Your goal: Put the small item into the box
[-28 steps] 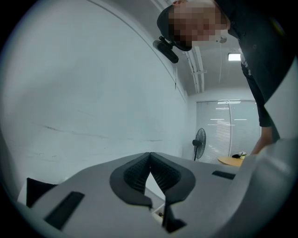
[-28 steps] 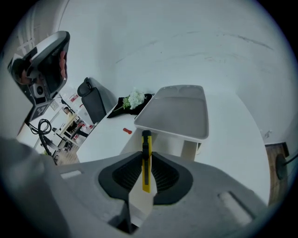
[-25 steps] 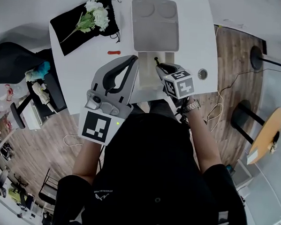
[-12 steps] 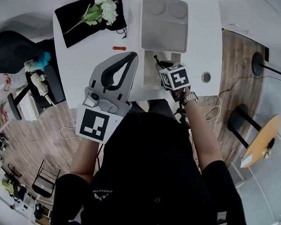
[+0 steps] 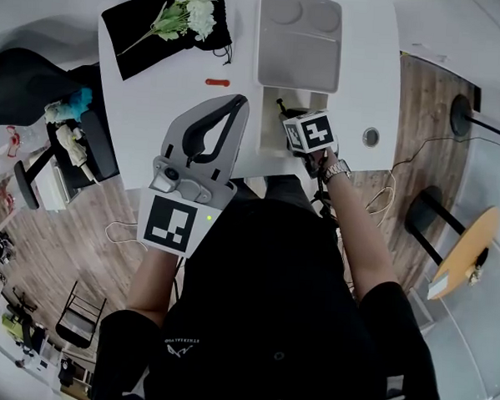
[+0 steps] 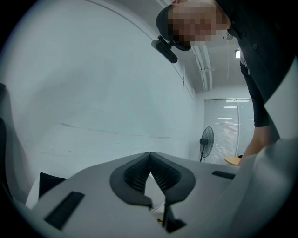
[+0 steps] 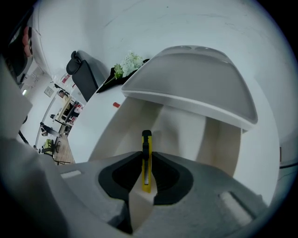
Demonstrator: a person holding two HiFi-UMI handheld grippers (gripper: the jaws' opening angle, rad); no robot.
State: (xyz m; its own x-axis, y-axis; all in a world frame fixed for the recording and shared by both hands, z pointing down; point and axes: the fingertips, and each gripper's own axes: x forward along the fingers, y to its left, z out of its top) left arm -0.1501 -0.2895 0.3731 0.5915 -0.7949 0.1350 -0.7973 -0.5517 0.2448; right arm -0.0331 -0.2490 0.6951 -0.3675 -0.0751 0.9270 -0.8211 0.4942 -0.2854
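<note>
The left gripper (image 5: 236,104) is held up, its fingers (image 6: 132,174) shut tight on nothing. The right gripper (image 5: 281,111) reaches forward, its fingers squeezing a thin yellow cutter (image 7: 146,160).

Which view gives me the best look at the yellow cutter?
The right gripper view: the yellow cutter sits upright, clamped in the right tool, over the open box. The head view shows only its dark tip; the left gripper view shows none of it.

White table (image 5: 156,81) carries a black cloth (image 5: 134,22) (white flowers (image 5: 193,4) on it), a small orange piece (image 5: 213,82) and an open grey box (image 5: 298,55)
</note>
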